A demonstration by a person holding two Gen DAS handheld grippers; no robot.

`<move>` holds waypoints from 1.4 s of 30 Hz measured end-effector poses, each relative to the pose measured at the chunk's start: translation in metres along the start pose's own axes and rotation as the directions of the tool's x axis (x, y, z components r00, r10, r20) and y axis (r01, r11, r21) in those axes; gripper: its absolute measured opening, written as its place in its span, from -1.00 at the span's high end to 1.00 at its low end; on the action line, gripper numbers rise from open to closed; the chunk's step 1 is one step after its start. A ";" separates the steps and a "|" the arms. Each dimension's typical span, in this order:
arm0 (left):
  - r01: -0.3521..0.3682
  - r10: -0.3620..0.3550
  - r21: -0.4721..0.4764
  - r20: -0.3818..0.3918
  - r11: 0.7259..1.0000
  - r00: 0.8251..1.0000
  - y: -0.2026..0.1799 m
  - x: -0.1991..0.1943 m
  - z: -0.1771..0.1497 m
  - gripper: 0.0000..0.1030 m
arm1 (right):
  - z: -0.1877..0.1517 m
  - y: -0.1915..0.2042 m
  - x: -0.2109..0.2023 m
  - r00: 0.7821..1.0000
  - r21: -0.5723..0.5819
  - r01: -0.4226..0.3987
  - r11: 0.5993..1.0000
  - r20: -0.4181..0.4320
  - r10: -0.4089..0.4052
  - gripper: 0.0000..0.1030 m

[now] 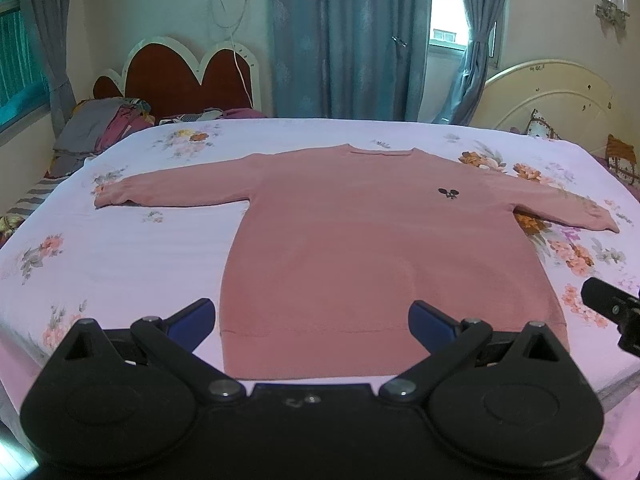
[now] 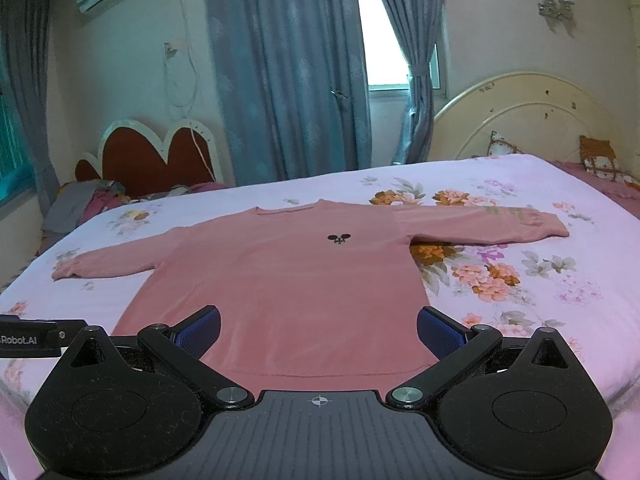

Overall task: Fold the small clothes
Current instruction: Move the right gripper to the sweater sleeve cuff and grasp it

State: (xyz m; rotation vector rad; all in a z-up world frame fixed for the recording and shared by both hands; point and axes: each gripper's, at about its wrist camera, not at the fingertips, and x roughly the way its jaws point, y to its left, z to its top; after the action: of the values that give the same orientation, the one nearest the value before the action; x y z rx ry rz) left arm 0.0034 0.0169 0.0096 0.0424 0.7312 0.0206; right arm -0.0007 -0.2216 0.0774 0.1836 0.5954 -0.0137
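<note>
1. Flat on the floral bedsheet [image 1: 120,264] lies the pink sweater [image 1: 360,248], front up, both sleeves spread sideways.
2. Left gripper [image 1: 312,320] hovers above the hem, jaws spread wide, holding nothing.
3. Right gripper [image 2: 318,330] likewise gapes empty over the hem.

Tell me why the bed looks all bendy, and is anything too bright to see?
Left wrist view: the fisheye lens curves the bed edge, and the corners go dark; the pink sweater stays sharp. Right wrist view: same bending, and the window between the curtains is washed out white, so nothing outside shows. Light is soft, with only faint shadows under the sleeves.
</note>
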 end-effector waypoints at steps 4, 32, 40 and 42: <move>0.001 -0.001 0.007 -0.006 1.000 1.000 0.003 0.010 0.005 -1.00 | 0.005 -0.002 0.013 1.000 0.013 0.018 1.000 -0.006 -0.017 -1.00; 0.080 -0.078 0.092 -0.023 0.993 0.997 0.037 0.173 0.110 -1.00 | 0.078 -0.003 0.168 0.974 0.089 0.226 0.970 -0.018 -0.226 -1.00; 0.100 -0.097 0.099 -0.040 0.990 0.994 0.023 0.211 0.127 -1.00 | 0.093 -0.040 0.191 0.959 0.092 0.282 0.955 -0.003 -0.283 -1.00; 0.104 -0.100 0.098 -0.048 0.990 0.994 0.016 0.220 0.129 -1.00 | 0.097 -0.058 0.199 0.960 0.096 0.278 0.956 -0.003 -0.279 -1.00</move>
State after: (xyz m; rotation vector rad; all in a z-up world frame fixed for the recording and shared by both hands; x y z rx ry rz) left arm 0.2532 0.0366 -0.0405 0.1005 0.7765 -0.1134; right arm 0.2143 -0.2872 0.0348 0.1912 0.6071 -0.3174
